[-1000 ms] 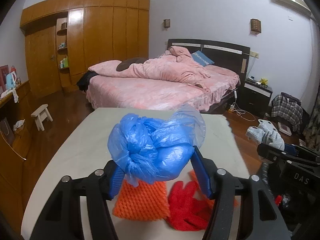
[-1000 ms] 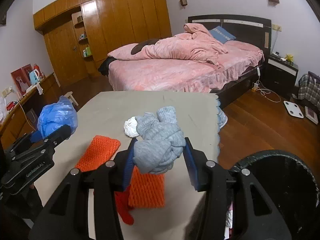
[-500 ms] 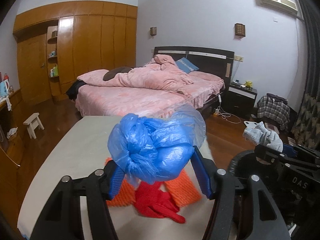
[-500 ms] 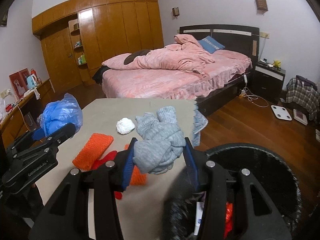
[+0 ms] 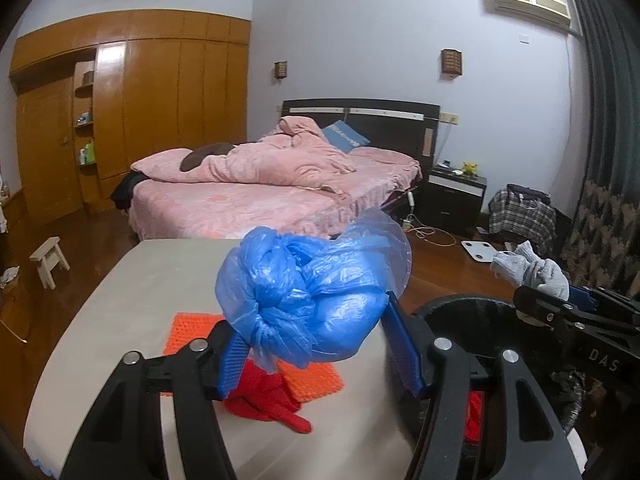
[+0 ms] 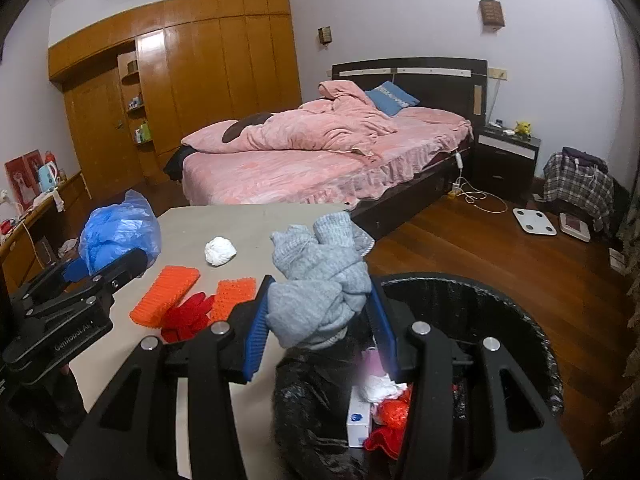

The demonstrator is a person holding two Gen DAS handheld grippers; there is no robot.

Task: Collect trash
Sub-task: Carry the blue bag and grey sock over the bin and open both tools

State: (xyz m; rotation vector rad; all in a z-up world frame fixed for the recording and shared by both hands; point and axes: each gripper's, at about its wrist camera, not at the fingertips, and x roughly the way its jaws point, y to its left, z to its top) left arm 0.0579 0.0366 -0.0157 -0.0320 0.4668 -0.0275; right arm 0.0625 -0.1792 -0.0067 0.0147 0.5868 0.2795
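My left gripper [image 5: 316, 348] is shut on a knotted blue plastic bag [image 5: 308, 296], held above the grey table [image 5: 160, 280] near its right edge. My right gripper [image 6: 320, 320] is shut on a bundle of grey cloth [image 6: 320, 280], held over the left rim of the black-lined trash bin [image 6: 500, 320]. The bin holds a white box, white paper and red scraps. On the table lie two orange mesh pieces [image 6: 168, 294], a red glove [image 6: 188, 316] and a white crumpled wad [image 6: 219, 251]. The same grey bundle [image 5: 532, 270] shows at the right of the left wrist view.
A pink bed [image 6: 320, 152] stands beyond the table, with a dark nightstand [image 6: 504, 156] to its right. A white scale [image 6: 534, 222] and a plaid bag [image 6: 578, 184] lie on the wooden floor. A small stool [image 5: 48, 260] stands at the left, wardrobes behind.
Both grippers moved right with their loads. The bin has come into view under the right gripper and beside the left one. The table items now sit further left.
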